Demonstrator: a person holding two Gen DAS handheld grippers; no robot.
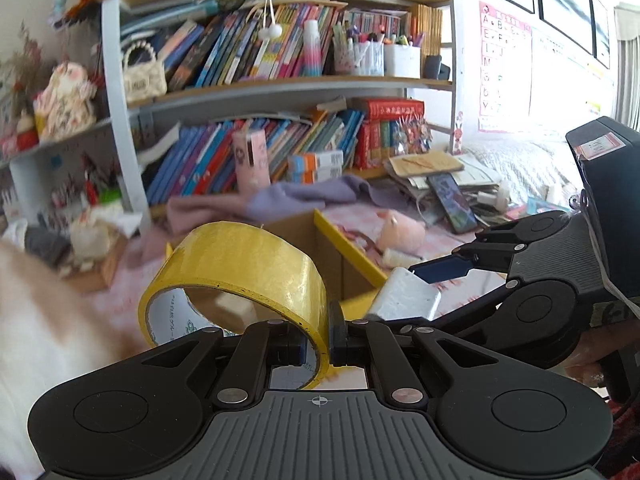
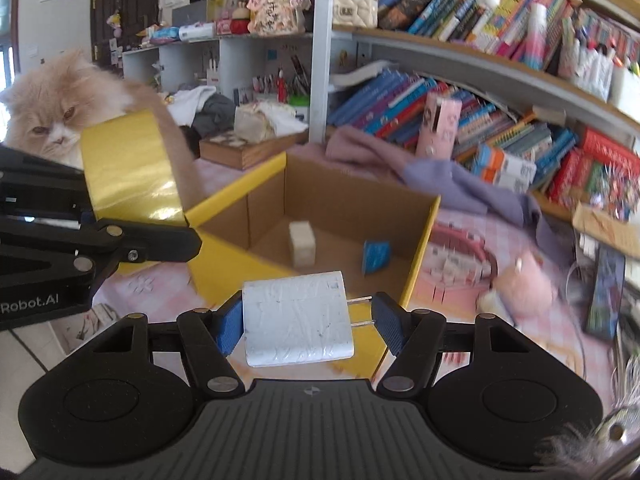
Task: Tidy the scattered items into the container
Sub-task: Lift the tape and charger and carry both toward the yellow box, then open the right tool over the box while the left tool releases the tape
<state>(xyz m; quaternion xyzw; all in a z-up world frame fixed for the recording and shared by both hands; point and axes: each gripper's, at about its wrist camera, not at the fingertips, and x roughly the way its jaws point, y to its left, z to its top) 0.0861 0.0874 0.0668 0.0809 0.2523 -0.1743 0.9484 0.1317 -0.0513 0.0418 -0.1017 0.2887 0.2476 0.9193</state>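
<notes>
My left gripper [image 1: 320,338] is shut on the wall of a yellow tape roll [image 1: 240,264], held up in front of the open cardboard box [image 1: 340,240]. In the right wrist view the tape roll [image 2: 132,168] hangs at the left, beside the box's yellow flap. My right gripper [image 2: 308,322] is shut on a white charger plug [image 2: 298,316]: one blue pad presses its body, the other its prongs. It hovers at the near edge of the box [image 2: 420,216], which holds a beige block [image 2: 303,244] and a small blue item [image 2: 376,256].
A fluffy cream cat [image 2: 60,108] sits close at the left, behind the tape. Crowded bookshelves [image 2: 500,92] stand behind the box. A purple cloth [image 2: 460,180], a pink basket [image 2: 464,256], a pink plush [image 2: 528,284] and a phone [image 2: 604,292] lie to the right.
</notes>
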